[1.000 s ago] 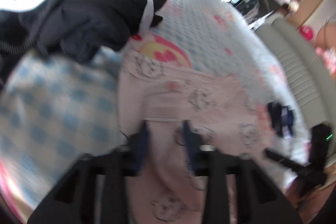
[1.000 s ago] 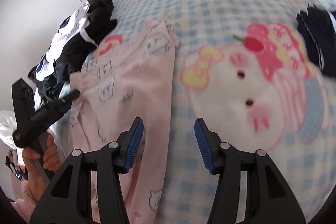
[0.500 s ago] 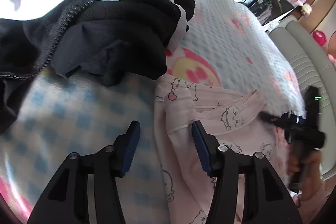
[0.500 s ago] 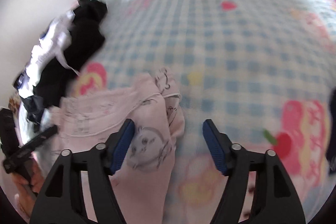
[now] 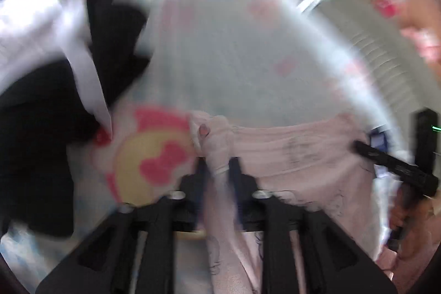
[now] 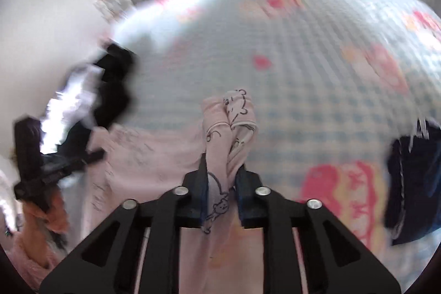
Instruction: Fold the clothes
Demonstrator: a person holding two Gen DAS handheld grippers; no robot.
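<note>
A checked bed (image 6: 317, 79) filled both blurred views, with a dark pile (image 5: 55, 106) at its left side and a pink garment (image 6: 154, 153) stretched across the near part between the two tools. The likeliest trouble seemed to be cloth slipping out, since each tool pinched only a bunched corner and the pull between them looked taut. The left tool (image 5: 217, 170) was nearly closed on one corner and the right tool (image 6: 222, 183) nearly closed on the other.

Left view motion-blurred; dark clothes pile (image 5: 49, 112) cut by left edge; navy garment (image 6: 413, 183) cut by right edge.
</note>
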